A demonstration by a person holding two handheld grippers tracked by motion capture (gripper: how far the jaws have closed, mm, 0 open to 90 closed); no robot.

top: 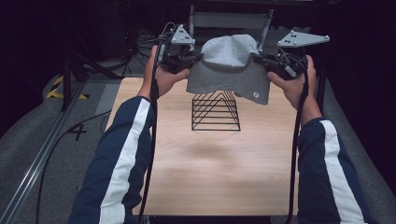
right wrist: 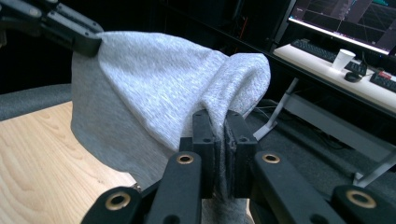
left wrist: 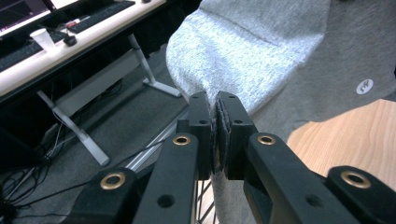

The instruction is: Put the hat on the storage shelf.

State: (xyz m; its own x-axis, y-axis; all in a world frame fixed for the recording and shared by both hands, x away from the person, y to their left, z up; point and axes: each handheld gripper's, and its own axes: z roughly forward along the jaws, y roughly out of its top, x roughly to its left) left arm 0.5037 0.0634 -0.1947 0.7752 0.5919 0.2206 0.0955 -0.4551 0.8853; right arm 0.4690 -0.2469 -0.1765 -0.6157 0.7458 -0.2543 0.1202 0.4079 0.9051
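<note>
Left grip: the left gripper (left wrist: 218,100) has its jaws pressed together on a fold of the grey cloth (top: 229,65), at its left edge.
Right grip: the right gripper (right wrist: 219,119) pinches a fold at the cloth's right edge, jaws clamped tight.
Cloth: it hangs stretched between the two grippers above the far end of the table (top: 205,168), long axis running left to right, a small round white mark (top: 256,94) near its lower right corner.
Below: a black wire rack (top: 215,112) stands on the table just under the cloth's hem.
Behind: a desk with keyboards and a paper cup (right wrist: 343,59) stands well apart.
Hands: both hands (top: 164,77) are raised level, forearms in blue sleeves with white stripes reaching forward.
</note>
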